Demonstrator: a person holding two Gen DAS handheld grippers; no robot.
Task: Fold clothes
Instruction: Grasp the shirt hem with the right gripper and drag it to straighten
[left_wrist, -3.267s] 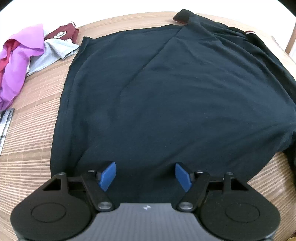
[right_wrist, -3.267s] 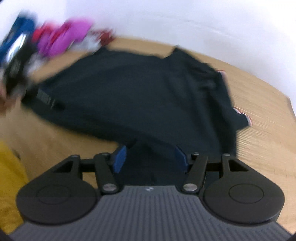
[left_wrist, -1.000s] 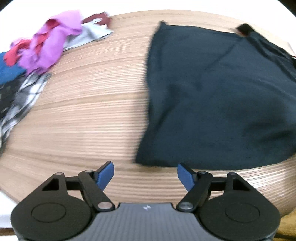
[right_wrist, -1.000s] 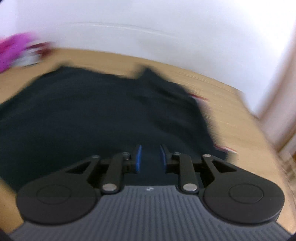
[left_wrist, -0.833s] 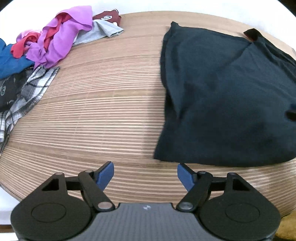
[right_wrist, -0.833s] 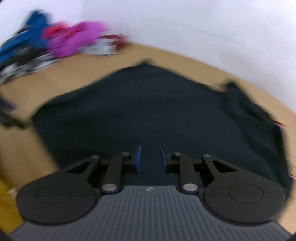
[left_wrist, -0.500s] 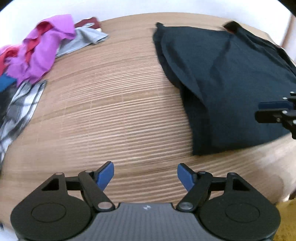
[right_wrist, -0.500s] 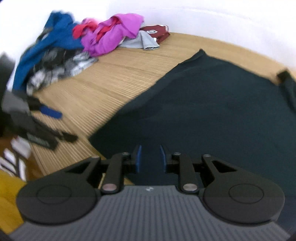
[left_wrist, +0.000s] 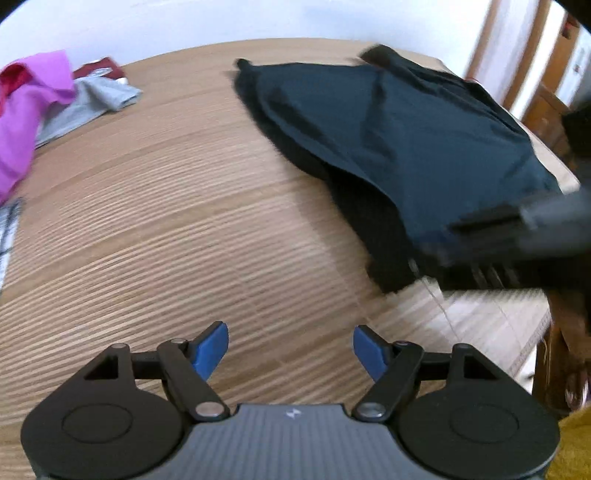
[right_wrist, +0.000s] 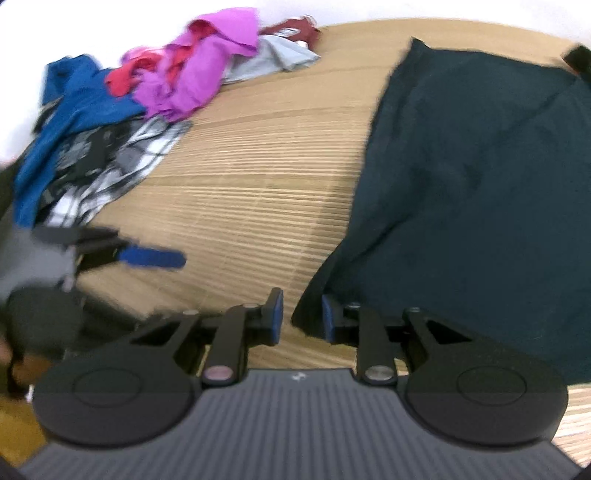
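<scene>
Now the left claw (left_wrist: 290, 347) hovers spread over bare table (left_wrist: 166, 206); the right claw (right_wrist: 302, 318), slightly parted, frames the dark shirt (right_wrist: 472, 177) corner.

- The dark navy T-shirt (right_wrist: 472, 184) lies spread on the wooden surface (right_wrist: 258, 192), doubled over so that one layer rests on another.
- In the left wrist view, its upper layer (left_wrist: 406, 122) is lifted and tilted above a darker lower layer along the near edge.
- Its near corner (right_wrist: 306, 317) lies between the fingers of the right gripper (right_wrist: 301, 317), which stand slightly apart.
- A short sleeve (left_wrist: 380, 55) sticks out at the far end.
</scene>
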